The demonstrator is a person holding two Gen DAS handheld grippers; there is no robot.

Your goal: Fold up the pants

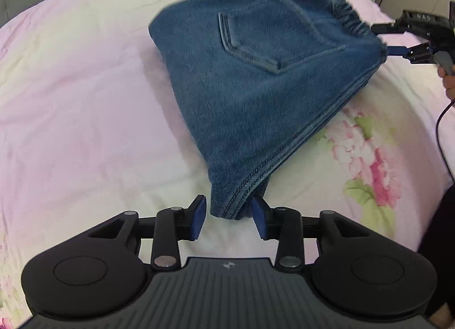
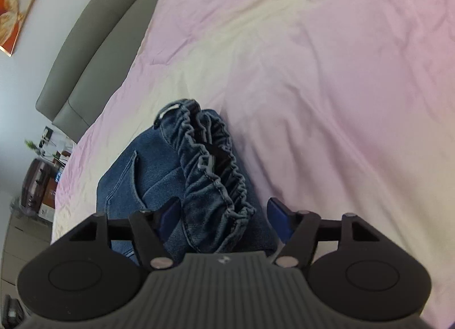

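Lying folded: pants (image 1: 256,81) | waistband toward right gripper (image 2: 224,215) | hem toward left gripper (image 1: 229,216)

Folded pants (image 1: 256,95) on bed (image 1: 85,101), between both tools.

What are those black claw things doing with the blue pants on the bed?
A person is folding the blue pants on a pink bedspread, using a claw gripper in each hand. The pants are already folded into a thick bundle. The left gripper is open around the hem end. The right gripper is open around the stretchy waistband. Neither one is squeezing the cloth.
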